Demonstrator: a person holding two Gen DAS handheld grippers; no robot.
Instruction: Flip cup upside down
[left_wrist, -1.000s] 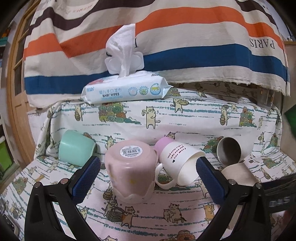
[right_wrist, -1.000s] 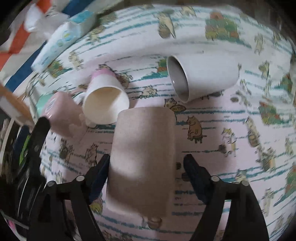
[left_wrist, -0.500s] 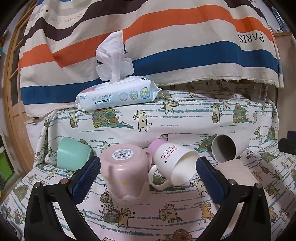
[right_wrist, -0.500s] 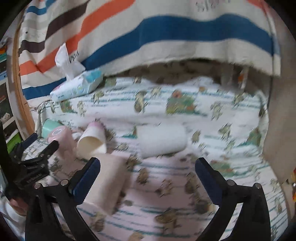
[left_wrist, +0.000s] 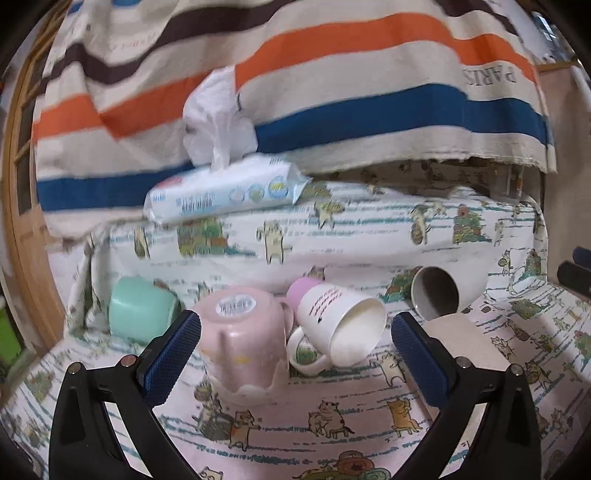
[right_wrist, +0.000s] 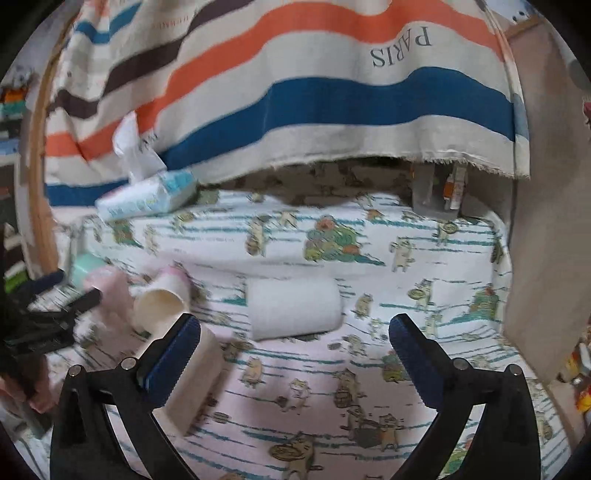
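Note:
A pink cup (left_wrist: 242, 343) stands upside down on the cat-print cloth, a barcode sticker on its base. My left gripper (left_wrist: 295, 343) is open and empty, its left finger beside the pink cup. A white mug with a pink base (left_wrist: 340, 325) lies on its side right of it. A grey-lined white cup (left_wrist: 439, 291) lies on its side further right; it also shows in the right wrist view (right_wrist: 293, 306). A beige cup (right_wrist: 195, 384) lies beside the left finger of my open, empty right gripper (right_wrist: 293, 350). A mint cup (left_wrist: 142, 314) lies at the left.
A pack of baby wipes (left_wrist: 225, 192) sits on the raised cloth-covered ledge at the back, below a striped hanging cloth (left_wrist: 332, 88). A wooden frame (left_wrist: 22, 221) stands at the left. A beige wall (right_wrist: 546, 258) closes the right side.
My right gripper has lifted and drawn back from over the beige cup, which now lies at its lower left. My left gripper has shifted slightly; the pink cup stays upside down.

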